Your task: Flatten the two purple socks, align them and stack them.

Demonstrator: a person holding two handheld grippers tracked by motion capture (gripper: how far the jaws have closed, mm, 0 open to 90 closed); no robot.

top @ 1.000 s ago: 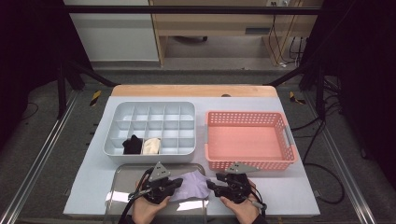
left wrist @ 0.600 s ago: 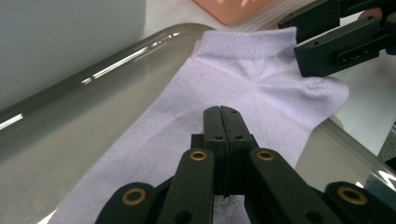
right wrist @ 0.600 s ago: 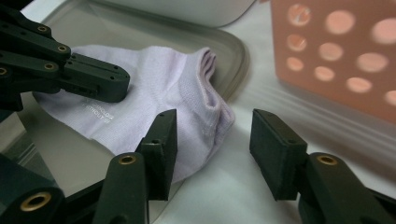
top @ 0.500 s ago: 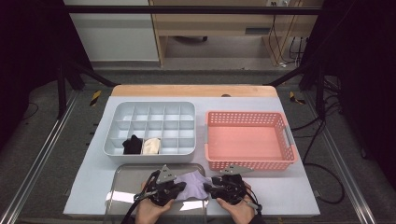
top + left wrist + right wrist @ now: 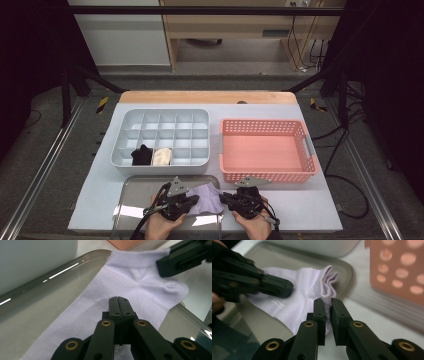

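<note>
**Supervisor:** Report the position of the sock.

**Operator:** I see the lavender sock [image 5: 207,199] lying across the right part of the metal tray [image 5: 135,187], at the near edge of the table [image 5: 320,210]. Its right end hangs over the tray's right rim. The tray sits just near of the grey compartment box [image 5: 165,120].

**Supervisor:** State of the left gripper.

**Operator:** My left gripper [image 5: 192,201] rests on the sock's left part. In the left gripper view its 2 jaws are pressed fully together at the tips, right on the fabric. I cannot tell whether any cloth is pinched between them.

**Supervisor:** State of the right gripper.

**Operator:** My right gripper [image 5: 223,197] is at the sock's right end. Its jaws have just been closing. In the right gripper view a bunched fold of the sock's edge stands between the 2 pads and both pads press on it, so I am gripping the sock there.

**Supervisor:** Surroundings.

**Operator:** The pink basket [image 5: 305,145] stands on the right, just far of my right gripper. In the box's near row, 1 black item [image 5: 142,155] and 1 cream item [image 5: 162,157] occupy 2 adjacent compartments, black on the left.
</note>
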